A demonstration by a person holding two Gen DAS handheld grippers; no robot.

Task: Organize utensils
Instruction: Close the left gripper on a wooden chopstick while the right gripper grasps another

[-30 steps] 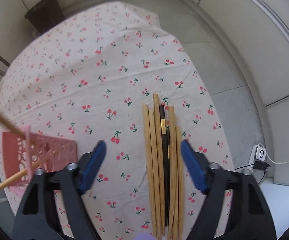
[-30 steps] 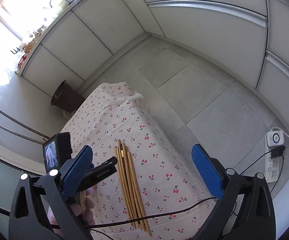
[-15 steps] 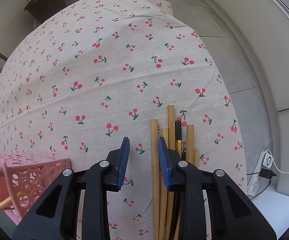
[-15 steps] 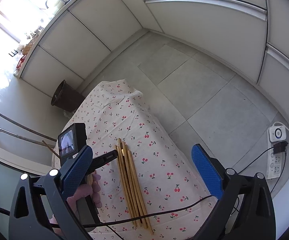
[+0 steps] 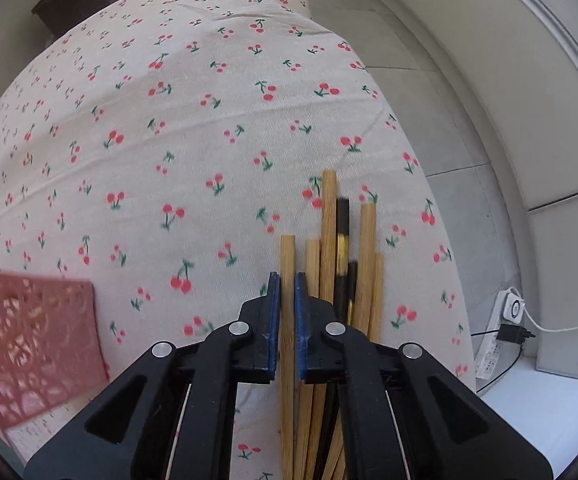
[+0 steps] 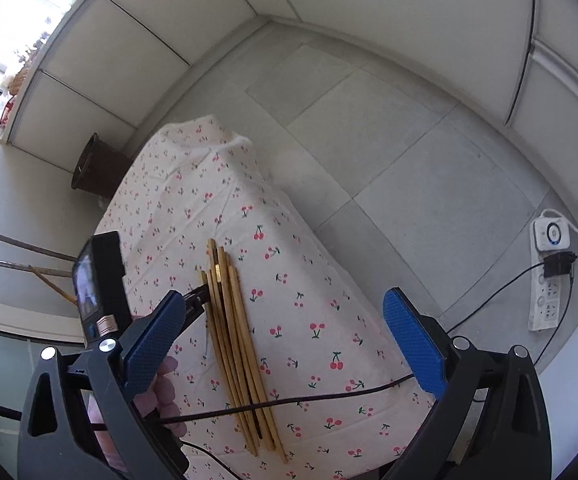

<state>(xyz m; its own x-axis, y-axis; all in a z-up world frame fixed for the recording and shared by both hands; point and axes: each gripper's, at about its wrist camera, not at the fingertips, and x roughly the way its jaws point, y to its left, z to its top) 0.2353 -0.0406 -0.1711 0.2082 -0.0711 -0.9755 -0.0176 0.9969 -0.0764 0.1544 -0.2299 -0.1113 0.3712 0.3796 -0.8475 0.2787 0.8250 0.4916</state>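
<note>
My left gripper (image 5: 287, 300) has matt black plastic arms, blue textured pads and shiny metal rivets. The chopsticks (image 5: 329, 240) look like pale, smooth wood. Beside them, the tabletop (image 5: 169, 128) wears matt woven cloth; the pink basket (image 5: 29, 340) is perforated plastic.

Right gripper (image 6: 285, 340): jaws wide apart, nothing between blue pads (image 6: 413, 340), held above table. Table covered by cherry-print cloth (image 6: 289, 272). Bundle of wooden chopsticks (image 6: 235, 344) lies lengthwise on cloth, one dark stick among them. Left gripper (image 6: 201, 300) at far end of bundle, tip against leftmost sticks; camera unit (image 6: 99, 284) mounted on it; hand (image 6: 161, 384) partly visible behind left pad. Black cable (image 6: 321, 398) crosses near end of bundle. Power strip (image 6: 547, 284) on floor at right; dark bin (image 6: 93, 168) beyond table.
</note>
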